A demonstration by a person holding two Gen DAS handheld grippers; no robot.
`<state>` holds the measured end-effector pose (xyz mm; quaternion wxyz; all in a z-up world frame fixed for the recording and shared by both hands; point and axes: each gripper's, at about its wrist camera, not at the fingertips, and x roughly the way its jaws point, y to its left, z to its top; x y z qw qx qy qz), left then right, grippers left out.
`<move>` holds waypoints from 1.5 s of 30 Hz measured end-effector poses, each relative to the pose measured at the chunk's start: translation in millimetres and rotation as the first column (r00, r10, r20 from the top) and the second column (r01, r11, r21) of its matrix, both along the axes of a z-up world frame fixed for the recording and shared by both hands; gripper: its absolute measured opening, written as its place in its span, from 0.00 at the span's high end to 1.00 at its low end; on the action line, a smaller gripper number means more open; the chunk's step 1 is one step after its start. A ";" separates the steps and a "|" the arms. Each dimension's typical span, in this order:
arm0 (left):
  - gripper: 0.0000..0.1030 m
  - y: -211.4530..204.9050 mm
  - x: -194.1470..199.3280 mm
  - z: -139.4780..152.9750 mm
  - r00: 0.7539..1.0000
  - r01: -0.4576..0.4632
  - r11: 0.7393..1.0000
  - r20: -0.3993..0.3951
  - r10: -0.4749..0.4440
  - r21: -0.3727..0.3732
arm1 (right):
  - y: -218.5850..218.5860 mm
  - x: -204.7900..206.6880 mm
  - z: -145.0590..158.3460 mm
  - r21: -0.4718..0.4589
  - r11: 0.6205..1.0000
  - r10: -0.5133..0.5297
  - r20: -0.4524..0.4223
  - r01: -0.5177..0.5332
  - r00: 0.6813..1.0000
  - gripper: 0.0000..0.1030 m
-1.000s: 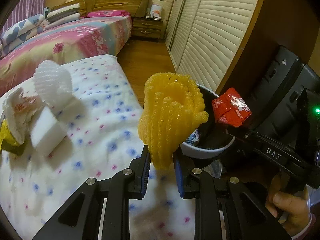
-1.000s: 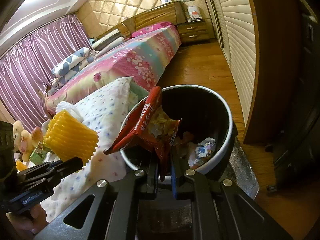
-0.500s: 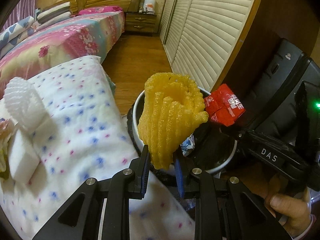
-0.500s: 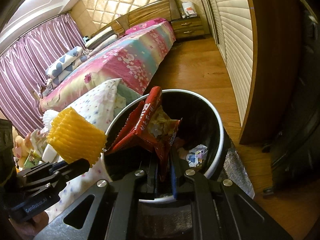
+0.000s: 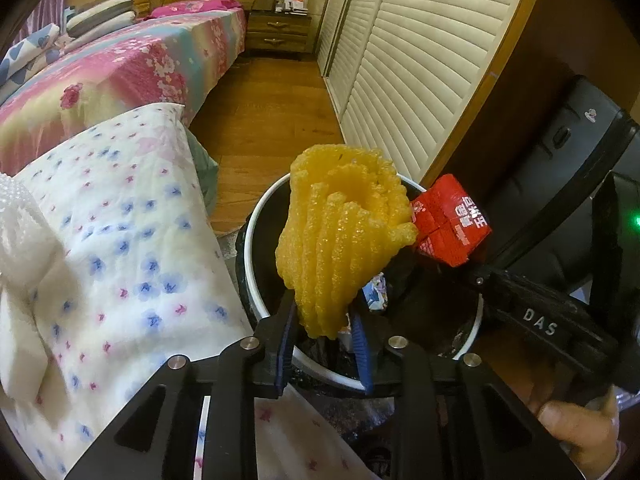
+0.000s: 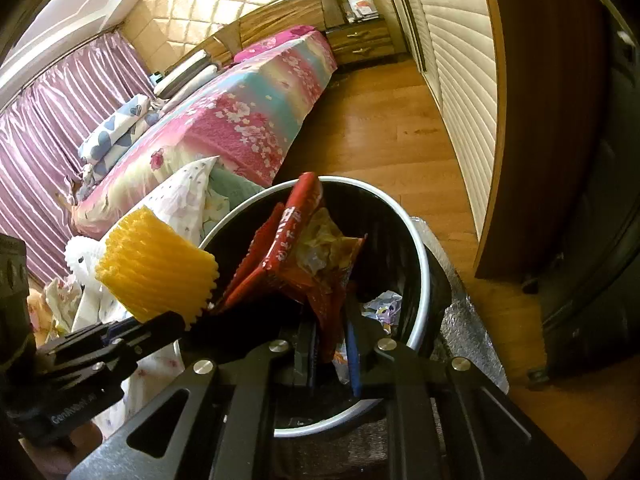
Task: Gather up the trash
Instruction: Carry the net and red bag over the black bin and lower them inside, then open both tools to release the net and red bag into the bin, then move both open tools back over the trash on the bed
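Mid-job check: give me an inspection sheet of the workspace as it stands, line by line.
Surface: white quilt with blue and pink flowers, beside the bin.
Job's things: yellow foam net and red snack wrapper, both over the black bin with white rim; scraps already lie inside.
Clutter: white foam net and white packaging on the quilt.
Grippers: left gripper jaws opening, yellow net between them; right gripper jaws opening, wrapper between them.
Cables: nothing seen.
Surroundings: bed with floral cover, wooden floor, slatted wardrobe doors, purple curtains.
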<state>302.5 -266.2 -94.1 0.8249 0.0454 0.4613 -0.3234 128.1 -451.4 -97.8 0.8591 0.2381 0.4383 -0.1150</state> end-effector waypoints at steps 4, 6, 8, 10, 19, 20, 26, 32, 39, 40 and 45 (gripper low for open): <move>0.53 0.9 0.9 0.5 1.000 -0.008 1.000 -0.005 0.008 -0.003 | -7.0 -2.8 0.8 0.020 1.000 -0.025 0.003 0.025 1.000 0.75; 0.50 5.6 -1.7 2.5 1.000 -0.017 1.000 0.001 0.017 -0.016 | -7.5 -5.0 2.9 0.022 0.999 -0.030 0.012 0.030 0.999 0.67; 0.49 10.8 -3.3 2.2 1.000 -0.023 1.000 -0.004 0.023 -0.017 | -5.3 -7.4 4.5 0.021 0.999 -0.031 0.018 0.031 0.999 0.65; 0.49 18.3 -8.3 2.3 1.000 -0.030 0.999 -0.006 0.030 -0.025 | -1.2 -9.2 5.7 0.021 0.999 -0.031 0.024 0.031 0.999 0.64; 0.49 74.4 -53.6 4.2 0.993 -0.104 0.993 0.053 0.107 -0.049 | 40.5 -18.4 18.0 0.010 0.999 0.036 0.076 -0.037 0.996 0.27; 0.49 80.4 -58.0 3.7 0.992 -0.113 0.992 0.053 0.116 -0.052 | 45.6 -18.0 19.3 0.005 0.999 0.047 0.077 -0.048 0.996 0.27; 0.49 123.3 -81.9 6.7 0.983 -0.174 0.982 0.054 0.178 -0.066 | 85.0 -15.0 28.6 -0.027 0.992 0.129 0.088 -0.127 0.988 0.23; 0.48 173.8 -100.0 16.3 0.961 -0.261 0.963 0.079 0.266 -0.065 | 122.9 -8.9 32.3 -0.037 0.978 0.210 0.090 -0.208 0.974 0.22; 0.47 223.8 -115.6 23.1 0.925 -0.359 0.931 0.109 0.364 -0.060 | 169.4 4.2 29.3 -0.026 0.951 0.308 0.096 -0.307 0.947 0.21; 0.47 231.7 -118.3 23.1 0.917 -0.377 0.924 0.113 0.381 -0.058 | 175.3 5.0 28.5 -0.026 0.947 0.320 0.096 -0.319 0.943 0.21; 0.46 265.8 -116.8 19.5 0.891 -0.441 0.896 0.097 0.444 -0.050 | 208.8 14.9 23.4 -0.032 0.922 0.388 0.088 -0.386 0.918 0.21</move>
